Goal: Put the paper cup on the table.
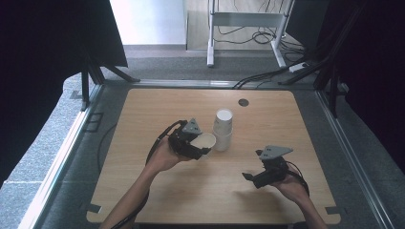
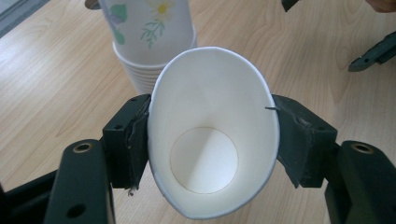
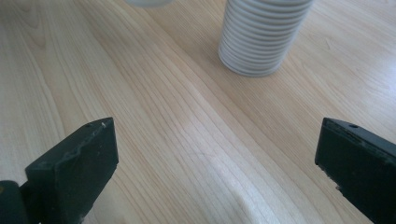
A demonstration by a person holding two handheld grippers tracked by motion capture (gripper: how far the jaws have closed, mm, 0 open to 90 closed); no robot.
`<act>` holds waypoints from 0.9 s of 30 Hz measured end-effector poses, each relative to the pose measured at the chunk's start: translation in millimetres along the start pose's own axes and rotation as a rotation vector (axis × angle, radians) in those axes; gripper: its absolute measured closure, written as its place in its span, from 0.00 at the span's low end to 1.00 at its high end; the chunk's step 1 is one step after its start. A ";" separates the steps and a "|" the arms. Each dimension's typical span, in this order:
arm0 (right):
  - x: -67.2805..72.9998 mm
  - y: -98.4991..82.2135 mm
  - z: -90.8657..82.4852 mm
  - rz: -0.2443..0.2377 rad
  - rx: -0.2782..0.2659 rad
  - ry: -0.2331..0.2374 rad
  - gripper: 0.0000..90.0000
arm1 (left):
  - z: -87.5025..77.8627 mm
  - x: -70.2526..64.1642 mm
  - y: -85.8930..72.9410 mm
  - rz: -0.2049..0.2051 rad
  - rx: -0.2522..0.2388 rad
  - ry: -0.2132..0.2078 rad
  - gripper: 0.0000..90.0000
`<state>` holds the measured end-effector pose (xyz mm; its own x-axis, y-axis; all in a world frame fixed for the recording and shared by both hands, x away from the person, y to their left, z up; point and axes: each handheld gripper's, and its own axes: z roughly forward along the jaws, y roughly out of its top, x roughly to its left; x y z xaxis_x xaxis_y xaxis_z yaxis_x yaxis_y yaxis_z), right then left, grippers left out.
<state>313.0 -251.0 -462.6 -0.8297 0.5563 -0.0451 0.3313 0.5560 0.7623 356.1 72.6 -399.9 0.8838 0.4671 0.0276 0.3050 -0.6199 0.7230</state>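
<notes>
My left gripper [image 1: 202, 145] is shut on a white paper cup [image 1: 205, 140], held tipped on its side just left of a stack of paper cups [image 1: 223, 130] that stands mid-table. In the left gripper view the jaws squeeze the cup [image 2: 212, 135] into an oval, its empty inside facing the camera; the stack [image 2: 149, 42], printed with flowers, stands right behind it. My right gripper [image 1: 253, 164] hovers open at the front right, nothing between its jaws. In the right gripper view the gripper [image 3: 215, 144] looks over bare wood toward the stack's ribbed rims [image 3: 261, 37].
The wooden table [image 1: 157, 191] has a small dark round hole [image 1: 243, 102] near its far edge. Beyond the table are grey carpet, cables and a white desk frame [image 1: 246, 21]. Dark curtains hang at both sides.
</notes>
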 end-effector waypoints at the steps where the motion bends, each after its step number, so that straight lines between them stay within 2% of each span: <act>1: -0.1 -1.3 0.0 0.001 0.002 -0.002 0.00 | -0.4 1.0 -0.8 0.001 0.003 0.004 0.37; 9: -1.9 -10.1 0.1 0.005 0.028 -0.028 0.00 | -1.8 7.3 -7.3 -0.024 0.009 0.031 0.37; 21: -9.5 -24.4 -2.0 0.024 0.061 -0.076 0.00 | 0.0 18.5 -18.0 -0.052 0.045 0.128 0.35; 27: -12.3 -28.2 -3.0 0.037 0.067 -0.093 0.00 | 5.0 28.4 -28.4 -0.095 0.045 0.162 0.34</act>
<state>312.5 -275.4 -481.5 -0.7722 0.6303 -0.0794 0.3931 0.5722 0.7198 374.3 100.4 -423.1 0.7825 0.6182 0.0737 0.4034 -0.5937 0.6963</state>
